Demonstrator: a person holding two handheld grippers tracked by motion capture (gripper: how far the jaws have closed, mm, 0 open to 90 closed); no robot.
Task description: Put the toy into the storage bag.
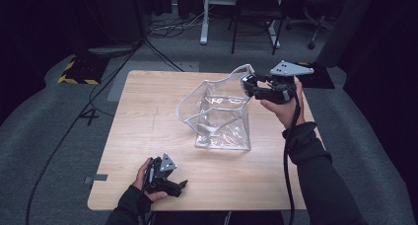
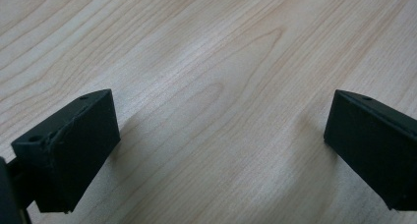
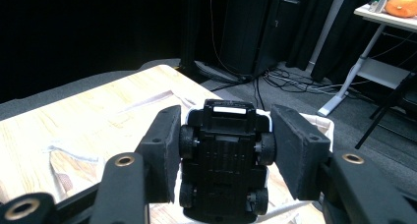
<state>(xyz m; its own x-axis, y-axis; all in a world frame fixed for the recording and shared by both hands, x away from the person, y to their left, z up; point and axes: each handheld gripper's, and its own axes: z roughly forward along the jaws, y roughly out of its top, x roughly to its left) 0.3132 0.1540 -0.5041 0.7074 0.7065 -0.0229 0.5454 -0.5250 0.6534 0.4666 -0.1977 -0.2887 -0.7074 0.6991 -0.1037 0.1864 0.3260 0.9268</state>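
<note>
A clear plastic bag (image 1: 222,116) with a white rim stands open in the middle of the wooden table (image 1: 148,111). My right gripper (image 1: 250,85) hovers at the bag's far right rim, shut on a small black toy car (image 1: 246,83). In the right gripper view the toy car (image 3: 223,165) shows its underside and wheels, pinched between the two pads of the right gripper (image 3: 223,135), with the bag (image 3: 69,160) below. My left gripper (image 1: 180,185) lies near the table's front left, open. In its own view the left gripper (image 2: 221,145) has only bare table (image 2: 206,62) between its jaws.
Beyond the table's far edge, cables (image 1: 167,27) run over grey floor, with white desk legs (image 1: 204,18) and a dark chair (image 1: 256,18). A yellow-black striped block (image 1: 79,72) sits far left. An orange object (image 3: 403,3) lies on a white desk.
</note>
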